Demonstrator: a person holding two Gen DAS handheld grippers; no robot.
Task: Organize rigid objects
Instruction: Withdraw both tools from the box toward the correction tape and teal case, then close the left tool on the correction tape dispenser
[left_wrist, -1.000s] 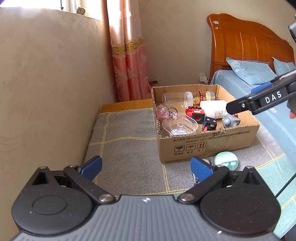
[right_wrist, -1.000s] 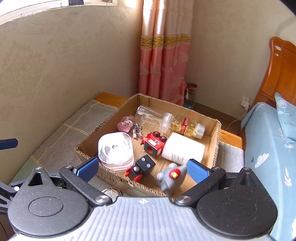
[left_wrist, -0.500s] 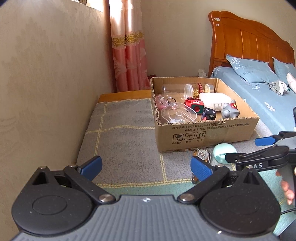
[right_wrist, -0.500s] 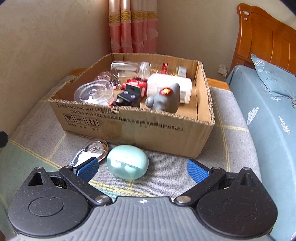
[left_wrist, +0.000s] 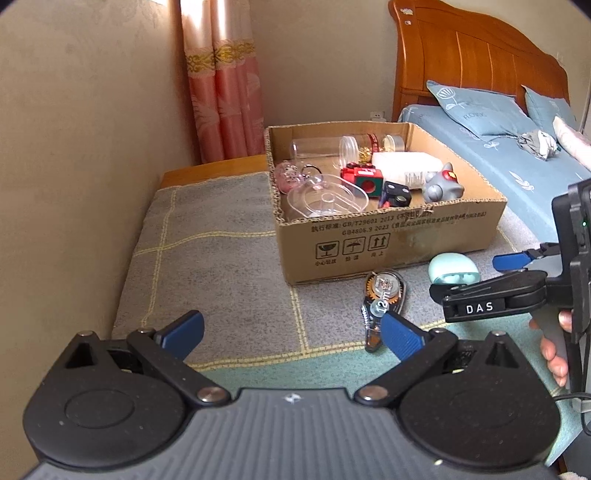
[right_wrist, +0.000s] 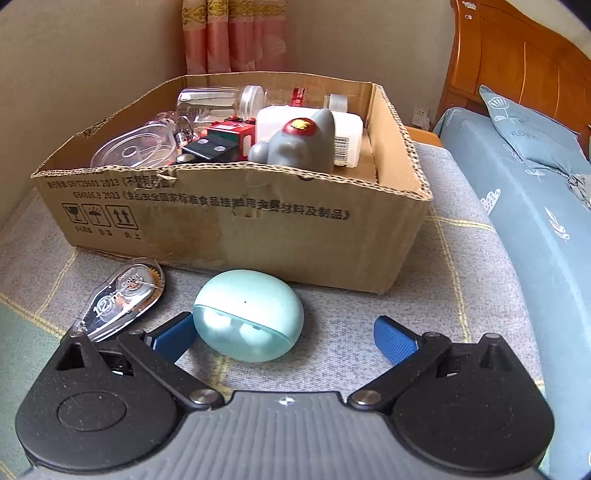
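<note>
A cardboard box (right_wrist: 236, 214) (left_wrist: 391, 236) on a grey blanket holds a grey toy (right_wrist: 295, 144), a white bottle (right_wrist: 343, 129), red and black toy cars (right_wrist: 229, 136) and clear plastic containers (right_wrist: 133, 147). In front of it lie a mint earbud case (right_wrist: 251, 314) (left_wrist: 452, 267) and a clear correction-tape dispenser (right_wrist: 125, 295) (left_wrist: 382, 295). My right gripper (right_wrist: 284, 336) is open and low, its left finger beside the case, which sits just ahead of the jaws. My left gripper (left_wrist: 291, 332) is open and empty, back from the box, with the tape dispenser by its right finger.
A wall runs along the left. A pink curtain (left_wrist: 225, 92) hangs behind. A bed with blue bedding (left_wrist: 498, 147) and a wooden headboard (left_wrist: 472, 55) is on the right. The grey blanket (left_wrist: 207, 258) spreads left of the box.
My right gripper came down from over the box to the blanket in front of it and closed in on the mint case. My left gripper shifted slightly nearer.
</note>
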